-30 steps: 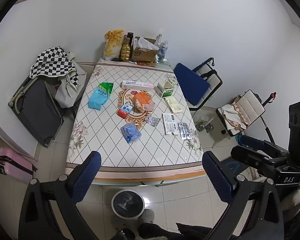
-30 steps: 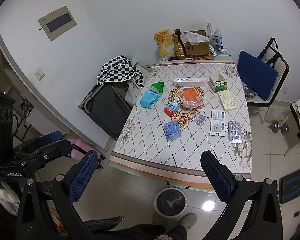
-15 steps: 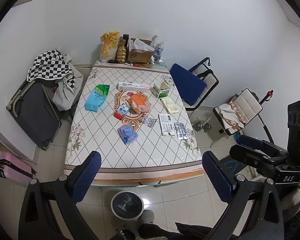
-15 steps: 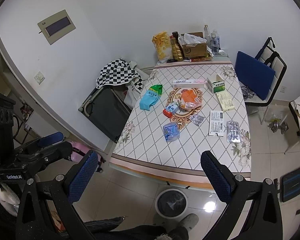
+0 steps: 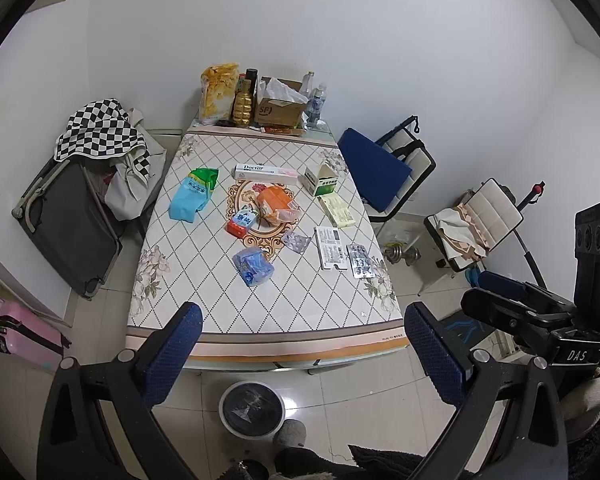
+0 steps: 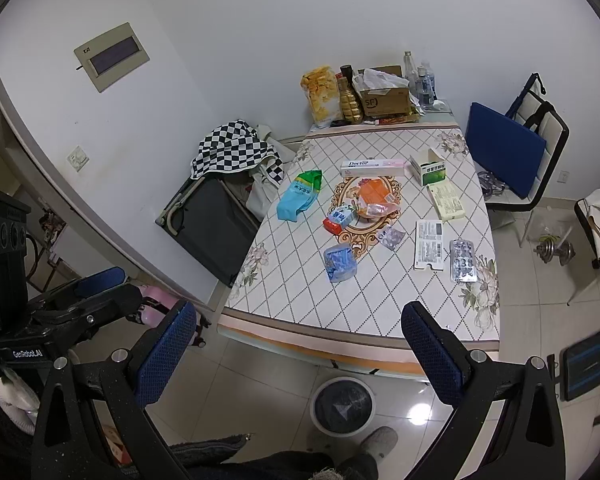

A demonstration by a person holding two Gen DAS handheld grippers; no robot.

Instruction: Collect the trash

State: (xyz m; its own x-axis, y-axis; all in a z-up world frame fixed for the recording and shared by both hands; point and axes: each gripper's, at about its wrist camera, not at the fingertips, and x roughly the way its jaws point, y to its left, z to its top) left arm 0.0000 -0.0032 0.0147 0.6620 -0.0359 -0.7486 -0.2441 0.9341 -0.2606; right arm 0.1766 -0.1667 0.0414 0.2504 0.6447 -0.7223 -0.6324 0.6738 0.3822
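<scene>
I hold both claws high, short of the worktop [image 5: 260, 320]. L claw [image 5: 304, 344] spread wide, nothing betw. fingers. R claw [image 6: 300, 344] same, spread, empty. Trash lies mid-worktop: blue bag [image 5: 253, 266], orange wrapper [image 5: 276, 204], blister packs [image 5: 360, 261] nr right edge. Bin [image 5: 253, 408] on floor under near edge, by my foot.

Blue folding chair [image 5: 374, 168] beside table [image 5: 268, 320]; checkered cloth [image 5: 96, 130] over grey cot [image 5: 66, 224]; pink suitcase [image 5: 18, 334].
</scene>
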